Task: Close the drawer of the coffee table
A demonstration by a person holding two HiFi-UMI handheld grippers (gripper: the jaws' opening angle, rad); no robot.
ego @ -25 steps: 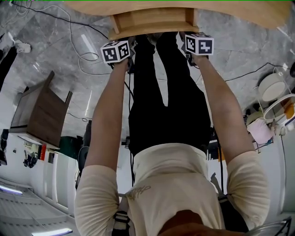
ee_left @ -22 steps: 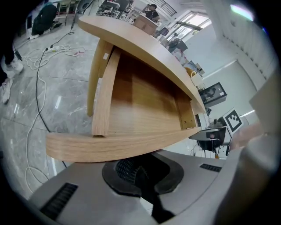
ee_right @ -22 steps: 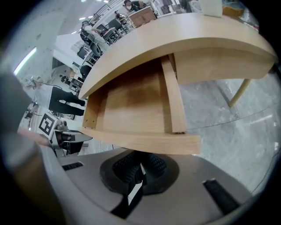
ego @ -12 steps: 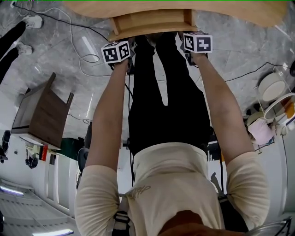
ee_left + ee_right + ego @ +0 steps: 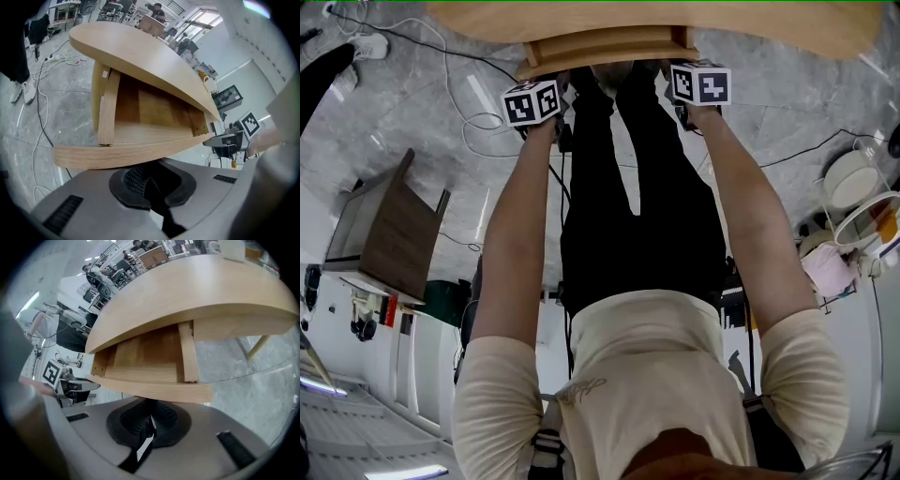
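The light-wood coffee table (image 5: 787, 23) runs along the top of the head view, with its drawer (image 5: 609, 45) sticking out from under the top. In the left gripper view the drawer (image 5: 140, 112) is part open, and its curved front panel (image 5: 122, 153) lies just ahead of my left gripper (image 5: 149, 183). Its jaws are shut with nothing between them. My right gripper (image 5: 149, 422) is also shut and empty, up against the same front panel (image 5: 154, 391) near the drawer's other end. Both marker cubes, left (image 5: 532, 101) and right (image 5: 701, 83), sit at the drawer's front.
A dark wooden cabinet (image 5: 384, 234) stands on the grey marble floor to the left. Cables (image 5: 469, 117) trail across the floor near the table. A rack with round white things (image 5: 855, 178) is at the right. Someone's shoes (image 5: 22, 90) are near the table's far side.
Both grippers have moved a little toward the table, and the drawer has slid slightly further in under the top.
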